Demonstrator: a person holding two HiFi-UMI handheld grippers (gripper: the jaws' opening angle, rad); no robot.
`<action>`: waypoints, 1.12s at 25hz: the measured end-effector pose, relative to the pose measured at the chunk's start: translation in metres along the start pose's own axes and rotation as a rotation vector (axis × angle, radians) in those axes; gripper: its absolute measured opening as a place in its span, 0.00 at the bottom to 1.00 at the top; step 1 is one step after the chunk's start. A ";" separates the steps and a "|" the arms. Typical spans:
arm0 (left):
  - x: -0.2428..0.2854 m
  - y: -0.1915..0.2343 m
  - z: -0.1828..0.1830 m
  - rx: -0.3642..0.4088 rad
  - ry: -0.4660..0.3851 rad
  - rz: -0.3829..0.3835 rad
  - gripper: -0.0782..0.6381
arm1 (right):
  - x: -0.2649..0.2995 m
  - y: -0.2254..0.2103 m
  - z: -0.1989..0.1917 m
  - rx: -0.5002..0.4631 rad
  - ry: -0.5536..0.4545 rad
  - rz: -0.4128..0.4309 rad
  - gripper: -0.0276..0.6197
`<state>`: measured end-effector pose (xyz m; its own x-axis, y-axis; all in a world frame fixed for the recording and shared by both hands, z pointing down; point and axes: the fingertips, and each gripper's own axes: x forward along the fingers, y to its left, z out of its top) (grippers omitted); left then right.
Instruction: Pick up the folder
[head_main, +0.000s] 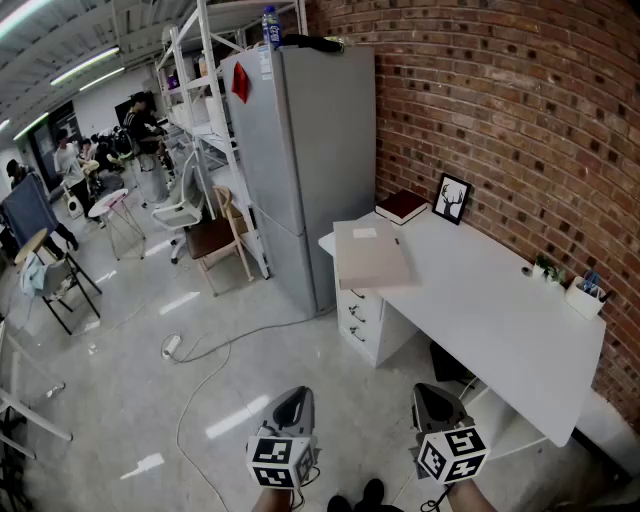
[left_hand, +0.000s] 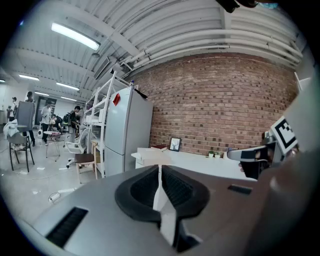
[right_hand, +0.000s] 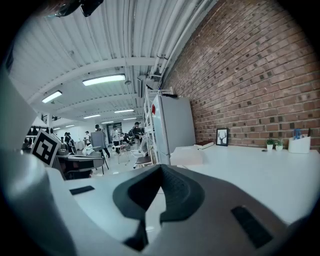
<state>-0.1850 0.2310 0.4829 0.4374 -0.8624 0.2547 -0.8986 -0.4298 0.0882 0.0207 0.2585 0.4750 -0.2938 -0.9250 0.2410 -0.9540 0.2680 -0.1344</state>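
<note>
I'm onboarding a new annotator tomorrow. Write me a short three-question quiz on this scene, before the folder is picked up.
1. True or false: the folder lies on the white desk, at the end nearest the fridge.
2. What stands by the brick wall beside the dark red book? A) a framed deer picture B) a clock C) a lamp
3. Fill in: the left hand-held gripper and the right hand-held gripper are both ___, with nothing between their jaws.
Key: 1 true; 2 A; 3 shut.
</note>
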 end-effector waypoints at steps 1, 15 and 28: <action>0.001 -0.002 -0.001 -0.001 0.002 -0.001 0.14 | 0.000 -0.003 0.000 0.001 -0.002 0.000 0.04; 0.033 -0.028 0.003 0.006 0.013 0.007 0.15 | 0.011 -0.044 0.013 0.055 -0.054 0.025 0.04; 0.066 -0.046 0.003 -0.055 0.018 -0.010 0.27 | 0.037 -0.069 0.014 0.138 -0.033 0.093 0.33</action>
<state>-0.1149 0.1935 0.4931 0.4458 -0.8532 0.2706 -0.8951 -0.4222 0.1435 0.0761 0.2017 0.4798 -0.3760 -0.9069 0.1903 -0.9049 0.3150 -0.2863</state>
